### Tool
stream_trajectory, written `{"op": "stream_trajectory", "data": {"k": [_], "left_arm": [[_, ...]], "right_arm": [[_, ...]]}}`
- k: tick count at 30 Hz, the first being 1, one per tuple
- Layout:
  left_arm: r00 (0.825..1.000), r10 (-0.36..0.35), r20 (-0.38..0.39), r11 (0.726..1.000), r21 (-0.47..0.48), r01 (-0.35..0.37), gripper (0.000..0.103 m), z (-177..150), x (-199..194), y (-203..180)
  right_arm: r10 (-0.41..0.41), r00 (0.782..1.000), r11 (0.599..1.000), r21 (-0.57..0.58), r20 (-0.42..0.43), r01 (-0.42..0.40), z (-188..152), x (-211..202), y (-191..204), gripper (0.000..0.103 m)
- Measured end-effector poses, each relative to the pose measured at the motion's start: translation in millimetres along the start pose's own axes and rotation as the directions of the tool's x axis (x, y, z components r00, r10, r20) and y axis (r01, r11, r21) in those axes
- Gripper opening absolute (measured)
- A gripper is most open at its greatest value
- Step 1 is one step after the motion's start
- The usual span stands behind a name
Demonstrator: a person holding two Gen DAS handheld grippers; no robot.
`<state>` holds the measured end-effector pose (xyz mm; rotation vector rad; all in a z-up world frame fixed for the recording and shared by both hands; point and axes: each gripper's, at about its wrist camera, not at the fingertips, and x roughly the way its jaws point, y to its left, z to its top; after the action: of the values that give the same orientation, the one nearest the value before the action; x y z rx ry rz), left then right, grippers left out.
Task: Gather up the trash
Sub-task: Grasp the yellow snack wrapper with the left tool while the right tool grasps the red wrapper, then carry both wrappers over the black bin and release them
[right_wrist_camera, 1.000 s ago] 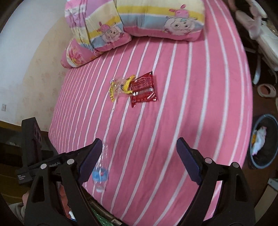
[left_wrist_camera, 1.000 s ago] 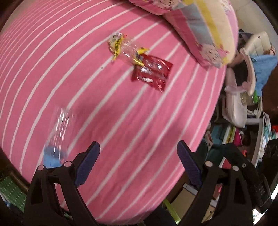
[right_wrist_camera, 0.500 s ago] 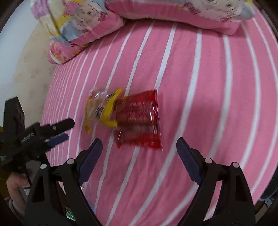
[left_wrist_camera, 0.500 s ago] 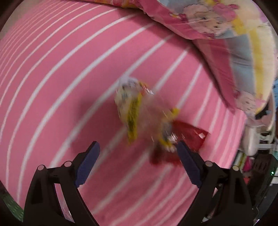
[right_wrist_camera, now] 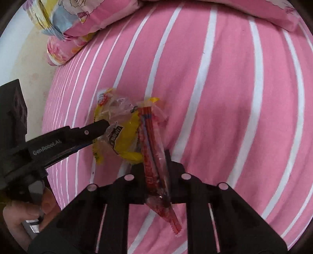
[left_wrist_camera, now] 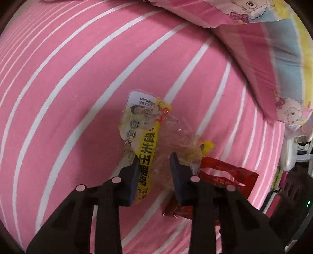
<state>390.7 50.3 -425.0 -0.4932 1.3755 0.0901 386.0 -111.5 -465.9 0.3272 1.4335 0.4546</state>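
A yellow and clear snack wrapper [left_wrist_camera: 144,127] lies on the pink striped bed [left_wrist_camera: 58,97]. My left gripper [left_wrist_camera: 154,166] is closed down on its lower part; it also shows in the right wrist view [right_wrist_camera: 101,125], pinching the same wrapper [right_wrist_camera: 125,134]. A red snack wrapper [left_wrist_camera: 225,175] lies beside it. In the right wrist view my right gripper [right_wrist_camera: 154,158] is shut on this red wrapper [right_wrist_camera: 154,156], which stands on edge between the fingers.
Cartoon-print pillows [left_wrist_camera: 273,48] lie at the head of the bed, also in the right wrist view [right_wrist_camera: 78,15]. A cream wall [right_wrist_camera: 19,58] borders the bed's left side. Clutter and furniture [left_wrist_camera: 293,166] stand off the bed's right edge.
Both grippers moved in over the bed to the wrappers and closed. The left took the yellow wrapper, the right took the red one and turned it on edge.
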Motion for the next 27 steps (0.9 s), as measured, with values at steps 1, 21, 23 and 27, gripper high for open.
{"op": "stream_trajectory", "data": {"k": [1, 21, 23, 27], "left_arm": [[1.000, -0.004, 0.000, 1.000, -0.005, 0.004, 0.023, -2, -3, -1], [0.991, -0.130, 0.043, 0.991, -0.031, 0.131, 0.007, -122, -167, -33], [0.989, -0.139, 0.050, 0.989, -0.037, 0.141, 0.007, -135, -194, -33], [0.987, -0.144, 0.064, 0.989, -0.019, 0.146, 0.007, -156, -242, -42]], "right_arm": [[-0.001, 1.000, 1.000, -0.006, 0.004, 0.001, -3, -4, 1, 0.014], [0.017, 0.998, 0.998, -0.069, 0.062, -0.013, -108, -179, 48, 0.013], [0.022, 0.997, 0.996, -0.083, 0.076, -0.015, -117, -205, 58, 0.013], [0.026, 0.995, 0.994, -0.106, 0.093, -0.016, -134, -247, 77, 0.013]]}}
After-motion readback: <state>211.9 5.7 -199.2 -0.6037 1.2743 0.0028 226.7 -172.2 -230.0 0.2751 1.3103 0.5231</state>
